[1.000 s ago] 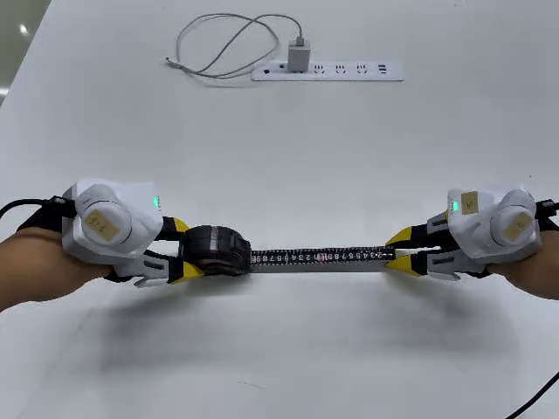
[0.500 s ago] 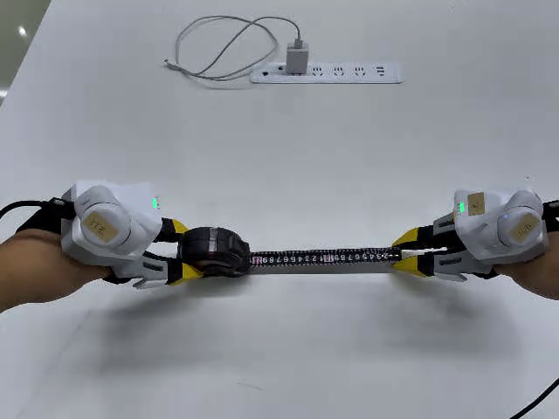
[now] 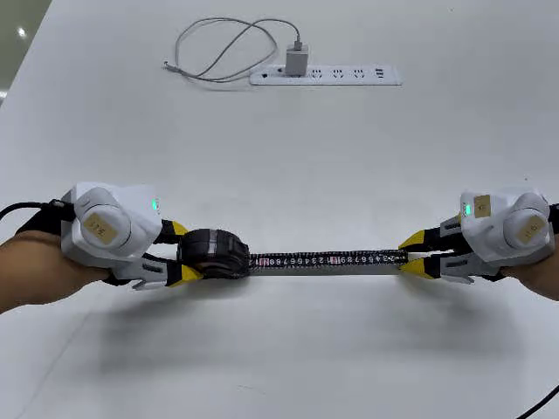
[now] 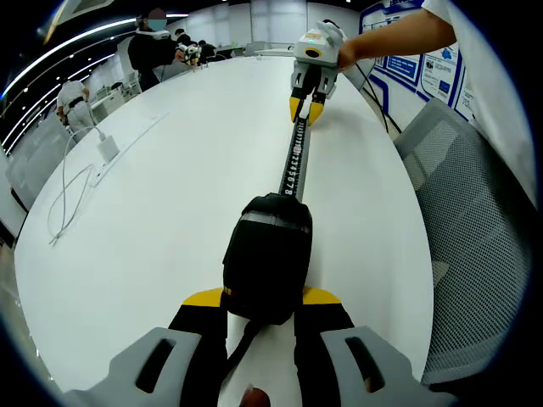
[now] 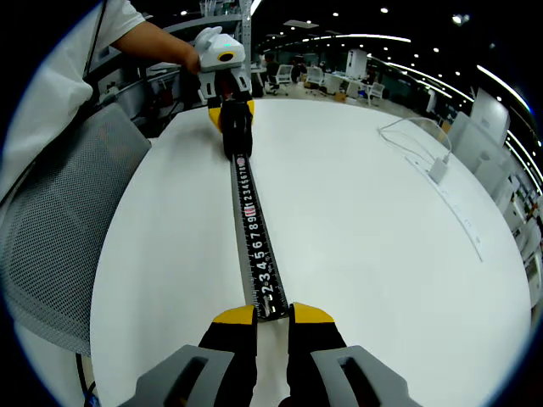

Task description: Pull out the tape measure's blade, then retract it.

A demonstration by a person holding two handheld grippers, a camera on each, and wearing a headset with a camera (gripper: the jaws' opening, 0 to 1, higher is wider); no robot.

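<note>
A black tape measure case (image 3: 215, 252) sits low over the white table, and my left gripper (image 3: 185, 251) is shut on it; it shows large between the yellow-tipped jaws (image 4: 267, 254). Its black blade (image 3: 327, 259) with white numbers runs rightward to my right gripper (image 3: 412, 252), which is shut on the blade's end. In the right gripper view the blade (image 5: 254, 246) stretches from my right gripper (image 5: 271, 315) away to the case (image 5: 237, 127) in the left gripper (image 5: 226, 110). The right gripper (image 4: 305, 106) appears far off in the left gripper view, holding the blade (image 4: 294, 161).
A white power strip (image 3: 327, 75) with a plugged charger (image 3: 298, 59) and a looped white cable (image 3: 223, 44) lies at the table's far side. A grey mesh chair (image 4: 467, 229) stands beside the table. People are at the far end of the room.
My right gripper has moved to the right with the blade's end, and more blade has come out of the case. The left gripper and case have stayed put.
</note>
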